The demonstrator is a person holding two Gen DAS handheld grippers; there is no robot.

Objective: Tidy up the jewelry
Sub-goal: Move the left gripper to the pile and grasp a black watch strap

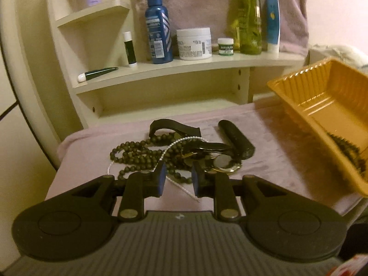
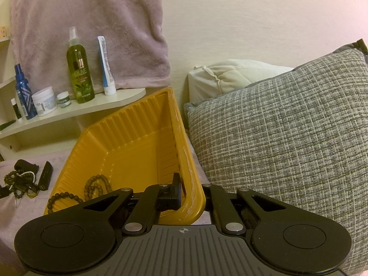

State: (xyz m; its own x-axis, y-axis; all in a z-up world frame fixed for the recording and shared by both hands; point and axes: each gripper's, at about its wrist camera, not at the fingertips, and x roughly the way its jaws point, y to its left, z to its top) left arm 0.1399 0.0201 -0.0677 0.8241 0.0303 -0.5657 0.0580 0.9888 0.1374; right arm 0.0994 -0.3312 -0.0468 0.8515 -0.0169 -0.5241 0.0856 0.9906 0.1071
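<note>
Left wrist: your left claw is parted, nothing gripped, over the jewelry pile on the pink cloth. Next: close on one strand. Right wrist: right claw clenched on the yellow tray rim, beads inside.

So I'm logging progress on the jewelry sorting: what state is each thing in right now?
Yellow tray: tilted, held at its rim.
Right tongs: shut on the yellow tray.
Left tongs: open, empty, just above the jewelry pile.
Brown bead bracelets: already in the yellow tray.
Jewelry pile: tangled on the pink cloth, not yet sorted.
</note>
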